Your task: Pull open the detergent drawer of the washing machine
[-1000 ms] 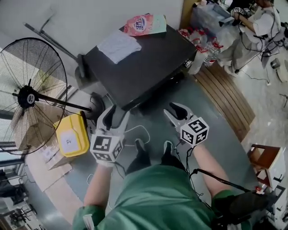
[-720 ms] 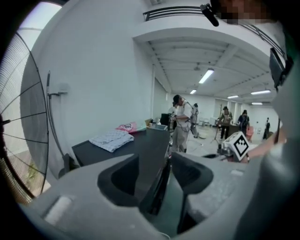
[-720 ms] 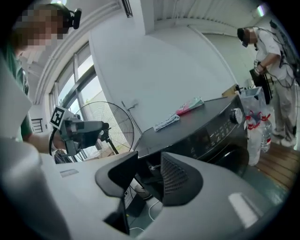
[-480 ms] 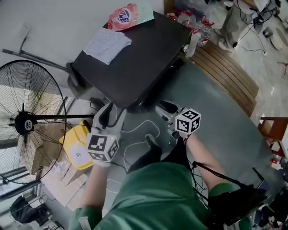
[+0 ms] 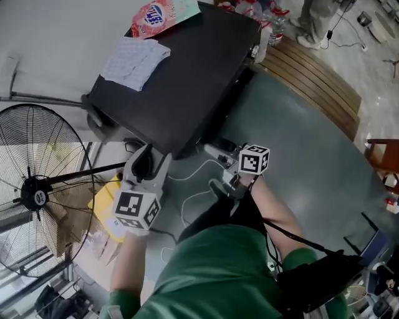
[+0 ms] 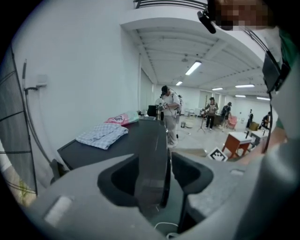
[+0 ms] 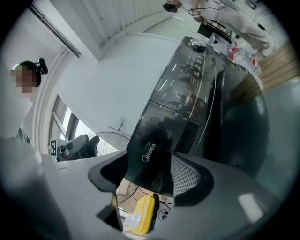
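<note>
Left claw [image 6: 157,183] agape before washing machine [image 6: 140,137]

The left gripper [image 5: 151,162] is held out low, tilted downward, its fingers apart and empty. The right gripper [image 5: 218,150] lies level, its fingers having just been opening wide, nothing between them.

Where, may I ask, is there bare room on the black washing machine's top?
Bare: the black washing machine top between the checked folded cloth and its front edge. Crowded: the back corner, with that cloth and the pink bag.

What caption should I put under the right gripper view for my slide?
Right gripper, jaws just opened and gripping nothing, faces the dark washing machine's detergent drawer.
</note>
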### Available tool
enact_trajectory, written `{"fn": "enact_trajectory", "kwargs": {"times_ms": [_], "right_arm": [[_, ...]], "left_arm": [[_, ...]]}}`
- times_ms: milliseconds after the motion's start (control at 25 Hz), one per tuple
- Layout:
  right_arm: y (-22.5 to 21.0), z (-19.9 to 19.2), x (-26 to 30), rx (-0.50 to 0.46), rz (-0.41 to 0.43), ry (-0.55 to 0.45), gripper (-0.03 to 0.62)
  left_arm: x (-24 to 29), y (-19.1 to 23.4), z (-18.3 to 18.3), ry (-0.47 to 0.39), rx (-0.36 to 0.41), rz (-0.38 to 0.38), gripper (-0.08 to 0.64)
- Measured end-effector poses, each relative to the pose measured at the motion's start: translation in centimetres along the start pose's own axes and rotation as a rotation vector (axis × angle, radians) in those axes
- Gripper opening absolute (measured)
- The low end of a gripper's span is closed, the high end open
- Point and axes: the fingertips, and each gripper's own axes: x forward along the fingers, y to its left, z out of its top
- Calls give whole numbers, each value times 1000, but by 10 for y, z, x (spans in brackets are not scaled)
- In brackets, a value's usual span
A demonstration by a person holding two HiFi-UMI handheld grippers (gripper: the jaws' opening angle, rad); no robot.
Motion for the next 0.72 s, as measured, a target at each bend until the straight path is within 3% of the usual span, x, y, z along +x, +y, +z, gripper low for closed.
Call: {"fn": "enact_trajectory", "kwargs": {"times_ms": [320,720], "right_arm": [[-28,-7,23,106,107,-6,270],[-26,-6,43,223,259,-45,281]], "left_arm": [[10,3,-11,48,-11,6,219],[16,1,-21,65,-32,-9,219]]}}
